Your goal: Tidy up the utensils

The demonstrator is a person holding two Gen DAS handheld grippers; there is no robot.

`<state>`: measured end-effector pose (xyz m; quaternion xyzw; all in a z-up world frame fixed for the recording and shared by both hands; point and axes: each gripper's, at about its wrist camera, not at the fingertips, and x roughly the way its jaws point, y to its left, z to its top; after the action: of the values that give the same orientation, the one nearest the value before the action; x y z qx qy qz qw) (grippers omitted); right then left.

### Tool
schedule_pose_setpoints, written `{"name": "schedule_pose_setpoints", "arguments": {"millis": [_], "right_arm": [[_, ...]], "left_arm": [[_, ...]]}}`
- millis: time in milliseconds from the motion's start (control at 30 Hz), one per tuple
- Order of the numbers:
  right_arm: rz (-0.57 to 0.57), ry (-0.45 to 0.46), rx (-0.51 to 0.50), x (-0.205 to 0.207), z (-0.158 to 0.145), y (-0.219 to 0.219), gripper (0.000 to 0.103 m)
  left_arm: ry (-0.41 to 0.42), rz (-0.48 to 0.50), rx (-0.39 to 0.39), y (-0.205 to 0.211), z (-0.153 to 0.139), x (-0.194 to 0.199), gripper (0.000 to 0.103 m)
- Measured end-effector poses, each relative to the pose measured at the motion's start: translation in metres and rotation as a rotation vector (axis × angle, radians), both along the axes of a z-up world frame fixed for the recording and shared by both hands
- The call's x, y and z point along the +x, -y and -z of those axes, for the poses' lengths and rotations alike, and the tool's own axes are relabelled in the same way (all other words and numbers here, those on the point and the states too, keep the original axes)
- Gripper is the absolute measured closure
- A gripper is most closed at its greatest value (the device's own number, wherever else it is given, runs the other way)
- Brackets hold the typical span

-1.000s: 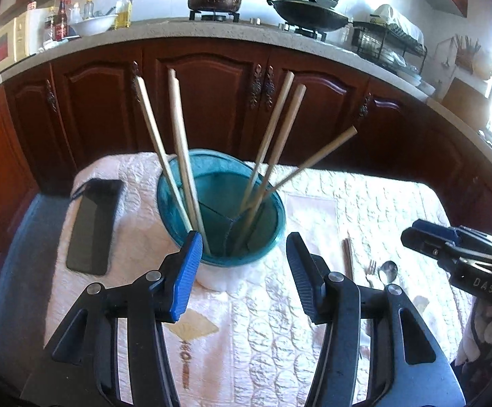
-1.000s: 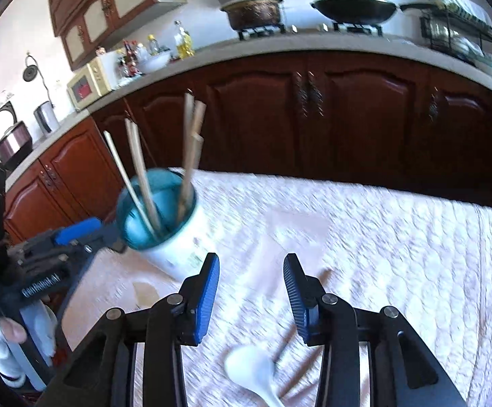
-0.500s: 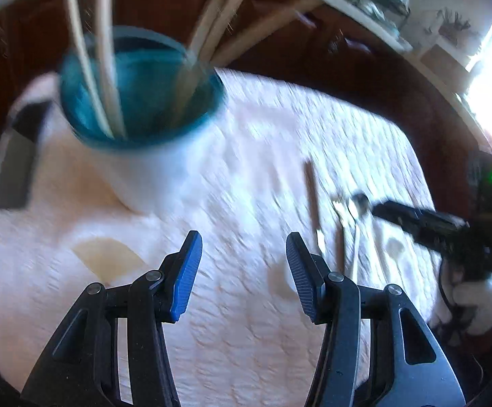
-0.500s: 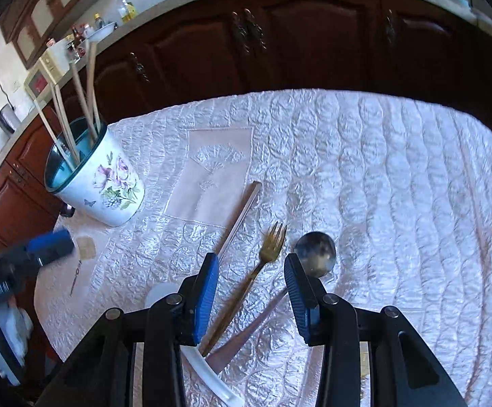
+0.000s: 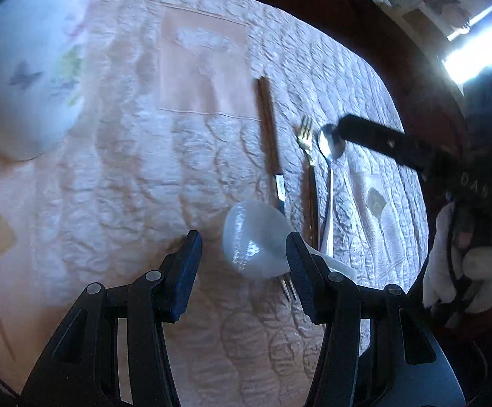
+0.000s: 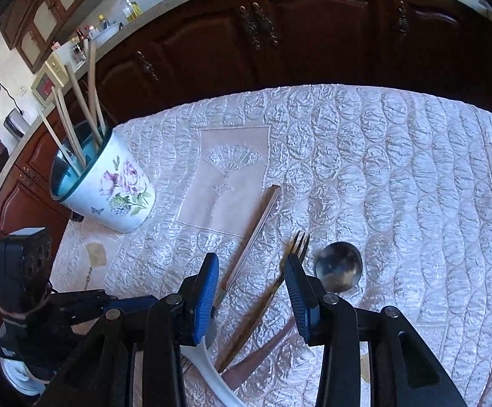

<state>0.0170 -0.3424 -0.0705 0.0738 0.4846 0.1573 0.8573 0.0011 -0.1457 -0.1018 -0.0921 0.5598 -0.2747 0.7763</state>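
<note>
A white ceramic spoon [image 5: 252,237] lies on the quilted cloth with its bowl between the fingers of my open left gripper [image 5: 242,264], nearer the right finger. To its right lie a brown-handled fork [image 5: 268,125], a gold fork [image 5: 306,135] and a metal spoon [image 5: 330,140]. My right gripper [image 6: 252,285] hangs open low over the gold fork [image 6: 296,247], whose handle runs between its fingers untouched. The metal spoon [image 6: 339,264] sits just to its right. A floral holder [image 6: 117,190] with several chopsticks [image 6: 76,108] stands at the left.
The table wears a white quilted cloth [image 6: 398,169] with a beige embroidered panel [image 6: 232,176]. Dark wooden cabinets [image 6: 296,34] run behind it under a counter with bottles. A gloved hand [image 5: 466,264] holds the right gripper. The holder [image 5: 22,68] looms blurred at the left wrist view's top left.
Both grippers have dropped and tipped down toward the utensils. The left one swung from the holder to the white spoon. The right one closed in on the gold fork.
</note>
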Motion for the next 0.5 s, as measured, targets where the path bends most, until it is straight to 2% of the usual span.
{"name": "schedule_pose_setpoints", "arguments": {"millis": [67, 100, 167, 267, 433, 500], "right_arm": [[0.002, -0.006, 0.003, 0.006, 0.003, -0.003, 0.065], [0.004, -0.009, 0.010, 0.009, 0.005, -0.004, 0.065], [0.005, -0.017, 0.029, 0.014, 0.007, -0.005, 0.065], [-0.002, -0.034, 0.043, 0.027, 0.012, -0.009, 0.065], [-0.003, -0.096, 0.048, 0.058, 0.026, -0.019, 0.065], [-0.005, -0.124, 0.041, 0.071, 0.034, -0.026, 0.069]], "left_arm": [[0.021, 0.010, 0.015, 0.005, 0.002, 0.000, 0.076], [0.018, 0.012, 0.027, 0.006, 0.004, 0.001, 0.093], [0.004, 0.010, 0.000, 0.003, 0.007, 0.003, 0.094], [0.027, 0.013, 0.000, -0.005, 0.002, 0.001, 0.095], [0.080, -0.030, -0.013, -0.039, -0.024, -0.004, 0.099], [0.110, -0.050, -0.009, -0.056, -0.036, -0.006, 0.100]]}}
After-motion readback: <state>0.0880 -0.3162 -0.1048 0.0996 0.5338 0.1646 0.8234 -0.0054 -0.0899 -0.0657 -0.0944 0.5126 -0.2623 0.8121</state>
